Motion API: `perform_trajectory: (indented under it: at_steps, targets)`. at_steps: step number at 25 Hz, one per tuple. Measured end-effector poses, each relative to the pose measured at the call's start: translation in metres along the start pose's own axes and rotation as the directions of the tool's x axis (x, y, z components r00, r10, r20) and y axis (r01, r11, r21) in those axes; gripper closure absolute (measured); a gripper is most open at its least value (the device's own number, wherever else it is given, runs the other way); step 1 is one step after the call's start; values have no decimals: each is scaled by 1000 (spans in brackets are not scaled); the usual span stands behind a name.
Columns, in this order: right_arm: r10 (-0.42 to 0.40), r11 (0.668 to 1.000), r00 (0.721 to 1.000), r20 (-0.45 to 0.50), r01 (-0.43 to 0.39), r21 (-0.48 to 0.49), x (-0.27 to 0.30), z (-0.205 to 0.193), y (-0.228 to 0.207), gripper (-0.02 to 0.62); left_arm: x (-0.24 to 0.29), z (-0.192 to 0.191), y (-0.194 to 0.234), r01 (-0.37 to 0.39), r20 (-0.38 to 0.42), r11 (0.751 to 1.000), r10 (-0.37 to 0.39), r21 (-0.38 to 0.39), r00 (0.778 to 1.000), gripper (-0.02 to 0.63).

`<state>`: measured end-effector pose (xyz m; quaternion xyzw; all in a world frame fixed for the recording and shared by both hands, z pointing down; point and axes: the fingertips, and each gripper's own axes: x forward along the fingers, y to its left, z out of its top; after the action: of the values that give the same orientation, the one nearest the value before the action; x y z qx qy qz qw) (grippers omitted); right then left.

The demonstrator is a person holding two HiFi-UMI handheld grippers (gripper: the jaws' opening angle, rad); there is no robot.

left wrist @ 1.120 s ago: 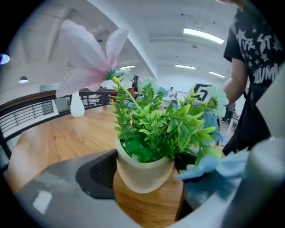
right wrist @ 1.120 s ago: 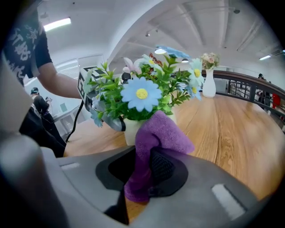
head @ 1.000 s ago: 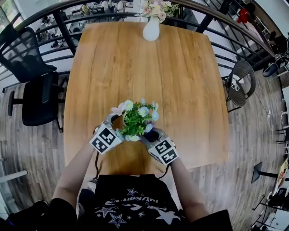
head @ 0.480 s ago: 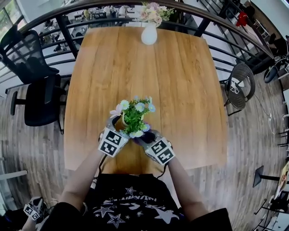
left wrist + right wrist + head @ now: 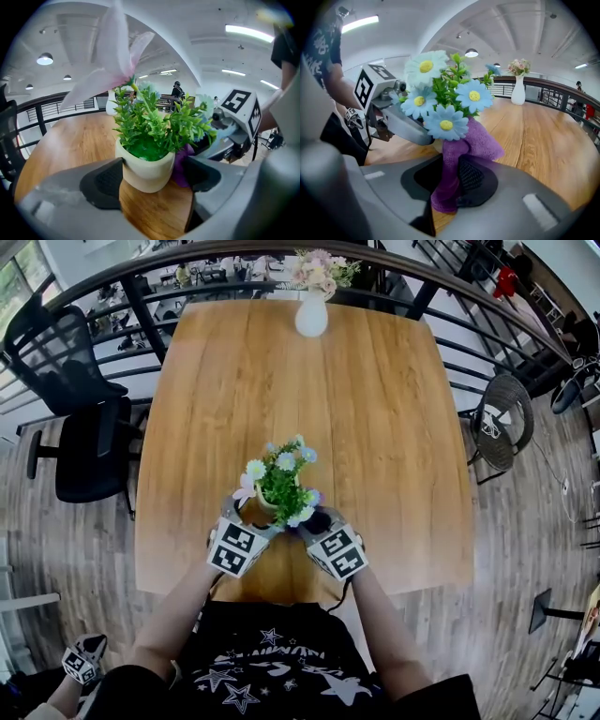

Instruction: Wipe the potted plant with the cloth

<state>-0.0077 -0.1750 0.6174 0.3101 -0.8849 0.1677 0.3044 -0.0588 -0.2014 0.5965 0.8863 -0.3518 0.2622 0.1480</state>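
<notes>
A small potted plant (image 5: 281,486), green leaves with blue and white daisies in a cream pot (image 5: 143,171), stands near the table's front edge. My left gripper (image 5: 251,512) has its jaws wide around the pot (image 5: 152,176), the left pad against its side, and the pot leans. From the right, my right gripper (image 5: 314,519) is shut on a purple cloth (image 5: 480,143). The cloth's folded end hangs between the pads (image 5: 451,180), and its upper part presses against the flowers and the pot's side.
A white vase of flowers (image 5: 311,315) stands at the wooden table's far edge (image 5: 300,292). A black office chair (image 5: 80,442) is on the left, a wicker chair (image 5: 502,418) on the right, and a railing behind. Another marker cube (image 5: 82,662) shows at bottom left.
My left gripper has rolled and the plant leans with it, its flowers turned. The right gripper keeps still with the cloth. A marker cube has come into view at bottom left.
</notes>
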Motion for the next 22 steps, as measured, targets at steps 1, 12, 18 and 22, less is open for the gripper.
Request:
perform_trajectory:
  at_steps: [1, 12, 18, 22]
  targets:
    - [-16, 1000, 1000, -3, 16, 3, 0, 0, -4, 512, 0, 0, -2, 4, 4, 1000, -4, -11, 1000, 183]
    - [-131, 991, 991, 11, 131, 32, -6, 0, -9, 512, -2, 4, -15, -3, 42, 995, 7, -95, 999, 183]
    - [-102, 993, 995, 21, 101, 56, -14, -2, -1, 512, -3, 8, -18, -9, 47, 994, 14, -106, 999, 183]
    - [-90, 994, 996, 23, 88, 61, -14, -4, 3, 512, -1, 7, -16, -10, 41, 995, 14, -102, 999, 183]
